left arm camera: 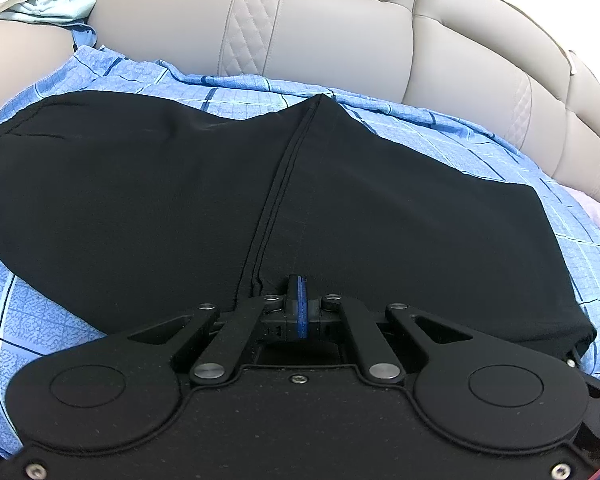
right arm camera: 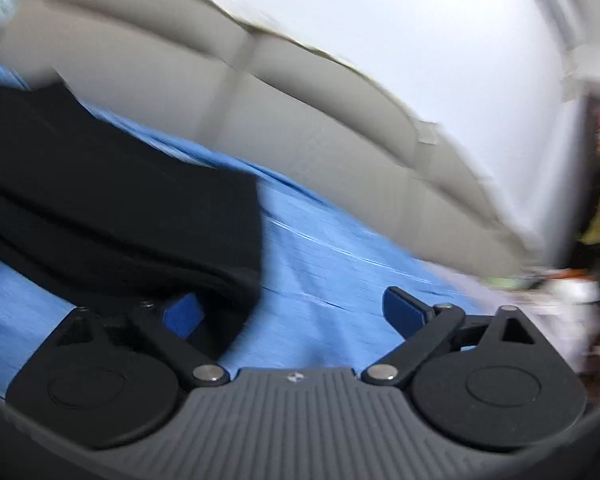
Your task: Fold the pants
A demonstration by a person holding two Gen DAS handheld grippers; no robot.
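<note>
Pants [left arm camera: 220,184] lie on bedsheet [left arm camera: 460,136]; right claw [right arm camera: 296,312] gapes.

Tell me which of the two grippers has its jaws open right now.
The right gripper: its blue pads stand wide apart beside the black pants. The left gripper is shut.

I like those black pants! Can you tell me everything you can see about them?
The black pants are smooth, thin-looking fabric, lying spread flat on a blue checked sheet before a beige padded headboard. A raised double seam runs up the middle to a point. They look already folded, with layered edges at one end. The left tongs are shut at their near edge. The open right tongs straddle one corner, not pinching it.
</note>
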